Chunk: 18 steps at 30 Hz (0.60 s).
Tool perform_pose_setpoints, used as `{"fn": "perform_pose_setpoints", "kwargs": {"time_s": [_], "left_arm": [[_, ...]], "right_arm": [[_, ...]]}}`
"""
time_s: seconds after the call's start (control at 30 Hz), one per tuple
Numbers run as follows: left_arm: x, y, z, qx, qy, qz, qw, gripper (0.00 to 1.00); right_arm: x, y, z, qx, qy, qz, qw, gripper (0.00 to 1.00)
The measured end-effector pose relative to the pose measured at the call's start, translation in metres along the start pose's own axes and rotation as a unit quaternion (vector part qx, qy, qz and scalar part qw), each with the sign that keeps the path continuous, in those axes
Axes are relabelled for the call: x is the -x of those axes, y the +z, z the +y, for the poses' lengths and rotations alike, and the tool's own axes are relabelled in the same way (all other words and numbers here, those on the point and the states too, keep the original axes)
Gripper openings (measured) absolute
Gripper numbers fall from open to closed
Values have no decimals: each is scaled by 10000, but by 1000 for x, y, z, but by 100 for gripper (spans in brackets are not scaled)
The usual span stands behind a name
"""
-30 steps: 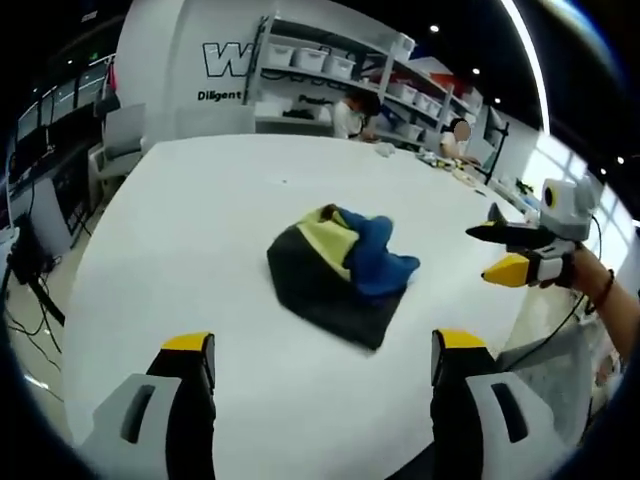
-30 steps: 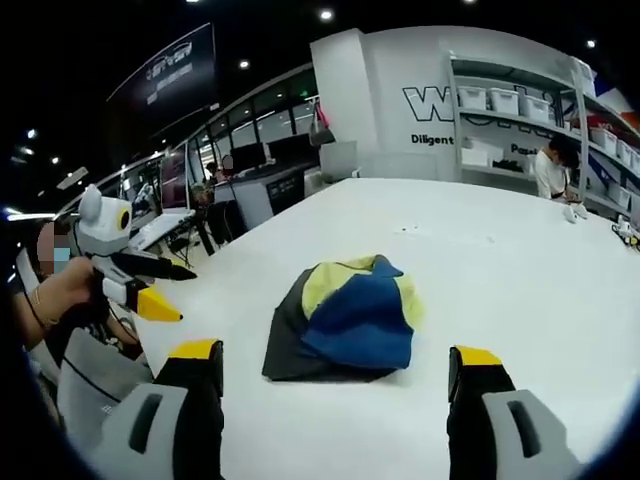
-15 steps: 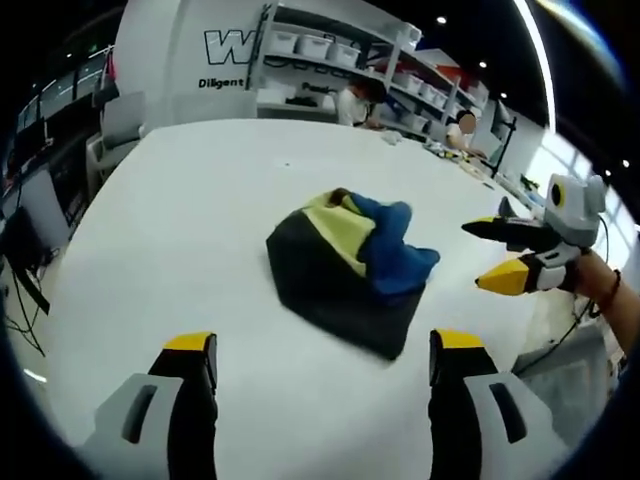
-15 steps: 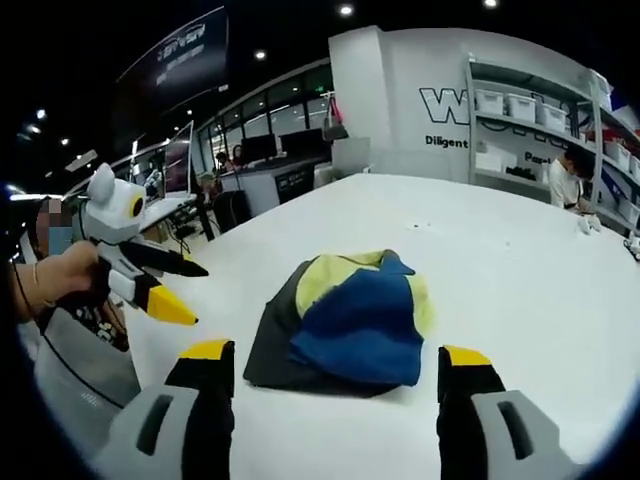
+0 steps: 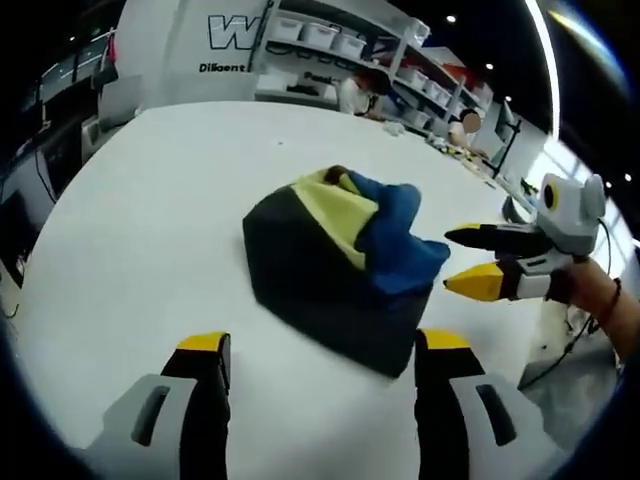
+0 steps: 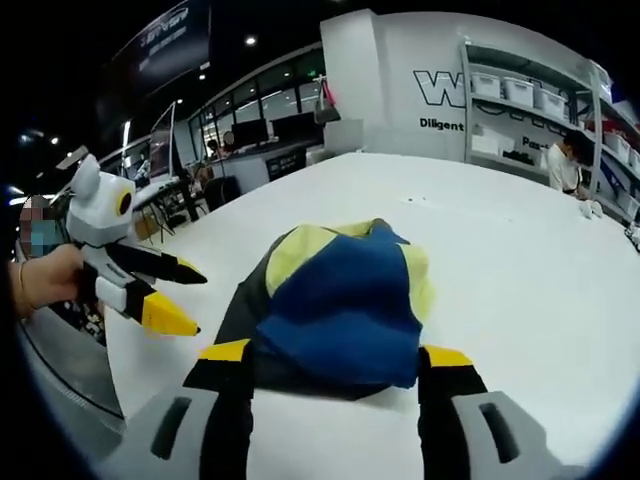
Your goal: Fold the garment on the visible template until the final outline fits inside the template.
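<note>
Garment (image 6: pixel 335 305) sits bunched in a black, yellow and blue lump on the white table (image 5: pixel 130 200), no template outline I can spot. Left gripper (image 5: pixel 320 350) and right gripper (image 6: pixel 335 355) both hover spread, holding nothing. Grabbing several layers at once probably just drags the whole wad instead of unfolding it.

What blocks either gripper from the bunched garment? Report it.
Nothing visible does. Bare white table lies between the open left gripper and the garment; the open right gripper already straddles its near edge.

garment (image 5: pixel 335 265) blk/yellow/blue, table (image 5: pixel 140 210) white, jaws prob. yellow-tipped
</note>
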<state>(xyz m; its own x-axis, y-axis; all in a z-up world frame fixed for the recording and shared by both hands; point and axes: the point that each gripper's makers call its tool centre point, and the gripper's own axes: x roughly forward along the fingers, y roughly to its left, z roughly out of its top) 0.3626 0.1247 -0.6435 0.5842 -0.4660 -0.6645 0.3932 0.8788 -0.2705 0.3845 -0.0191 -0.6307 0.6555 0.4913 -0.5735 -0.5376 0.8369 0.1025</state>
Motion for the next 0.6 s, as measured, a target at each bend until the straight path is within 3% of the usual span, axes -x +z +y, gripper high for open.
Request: {"fn": "perform_pose_setpoints", "kwargs": {"time_s": [0.2, 0.37, 0.6], "left_arm": [[-10, -10, -10, -105, -111, 158, 9998, 69], [-16, -15, -13, -44, -130, 210, 9997, 66], [-21, -11, -12, 136, -30, 134, 9998, 56]], "right_arm": [[-8, -11, 3, 106, 31, 239, 9997, 60], [-12, -10, 1, 105, -47, 159, 9998, 53], [-19, -15, -4, 150, -224, 228, 9994, 45]]}}
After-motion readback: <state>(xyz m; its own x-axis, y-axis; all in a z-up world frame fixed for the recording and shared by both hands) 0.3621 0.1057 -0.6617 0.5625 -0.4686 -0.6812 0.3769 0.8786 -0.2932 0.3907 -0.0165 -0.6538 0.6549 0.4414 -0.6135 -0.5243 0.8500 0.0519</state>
